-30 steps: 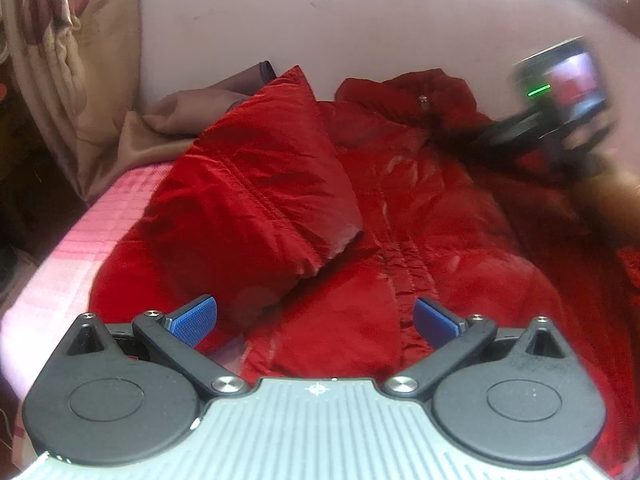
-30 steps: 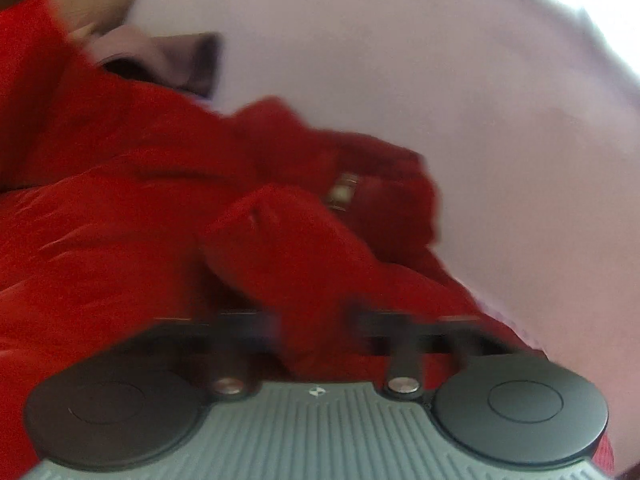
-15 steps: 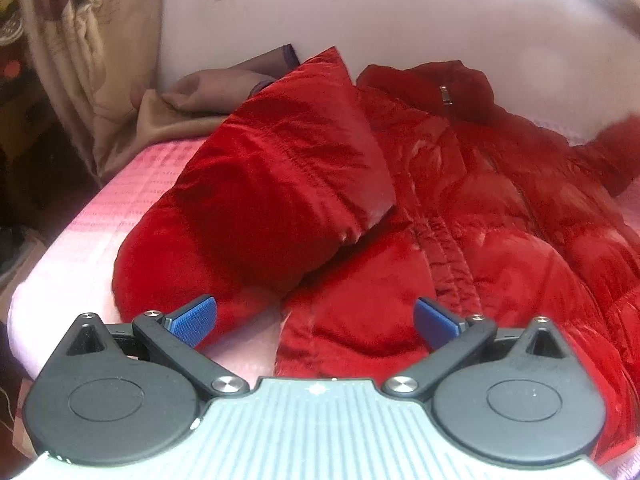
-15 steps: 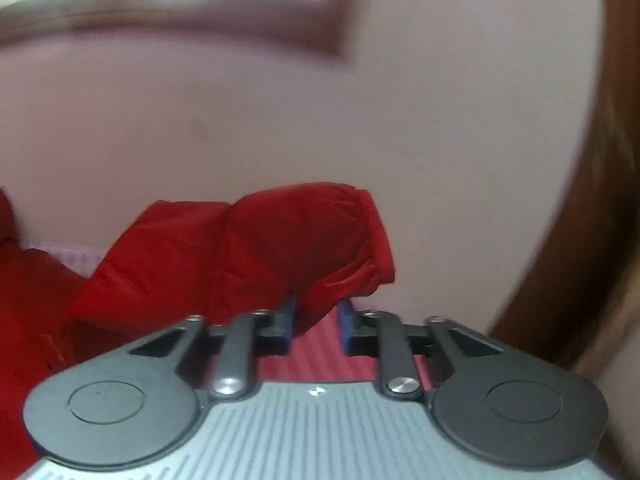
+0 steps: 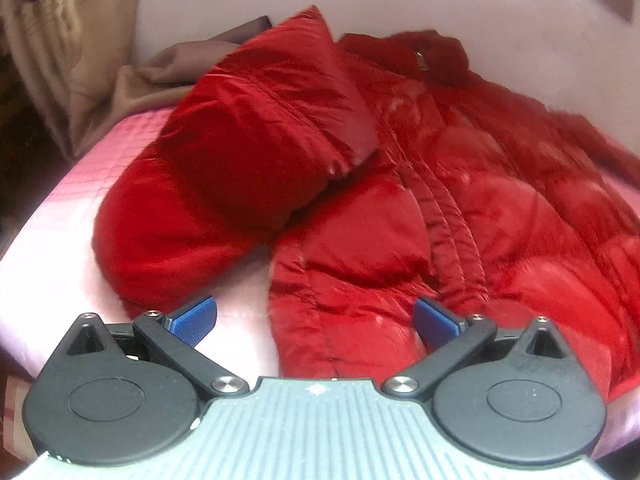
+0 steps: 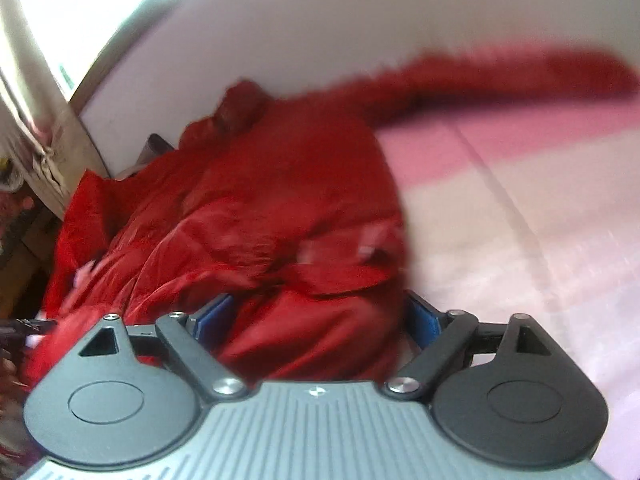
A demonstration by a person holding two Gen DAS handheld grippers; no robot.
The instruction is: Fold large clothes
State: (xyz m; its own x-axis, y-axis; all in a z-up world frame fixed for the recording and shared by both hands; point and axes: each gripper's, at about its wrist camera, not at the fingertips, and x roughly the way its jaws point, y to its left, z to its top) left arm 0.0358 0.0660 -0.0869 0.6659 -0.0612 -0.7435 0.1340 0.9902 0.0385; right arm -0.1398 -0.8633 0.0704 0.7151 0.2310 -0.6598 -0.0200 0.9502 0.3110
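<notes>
The red jacket point(image 5: 460, 184) runs past the right edge in the left wrist view, its far sleeve unseen; in the right wrist view that sleeve point(image 6: 500, 76) is a blurred streak along the wall; the brown cloth point(image 5: 172, 64) behind the jacket is half hidden by its folded sleeve point(image 5: 260, 128); beyond it the curtain point(image 5: 68, 36) is cut off.

Glossy red puffer jacket point(image 5: 420, 184) with stitched quilting, small metallic zip pull at 12 o'clock. Pink bedspread point(image 5: 112, 152) in a fine grid pattern, paling to near white at 8 o'clock; dull brown cloth point(image 5: 172, 64) and beige curtain point(image 5: 68, 32) at 10 o'clock. Blue ribbed pads point(image 5: 196, 318) on black gripper links, grey ridged body.
</notes>
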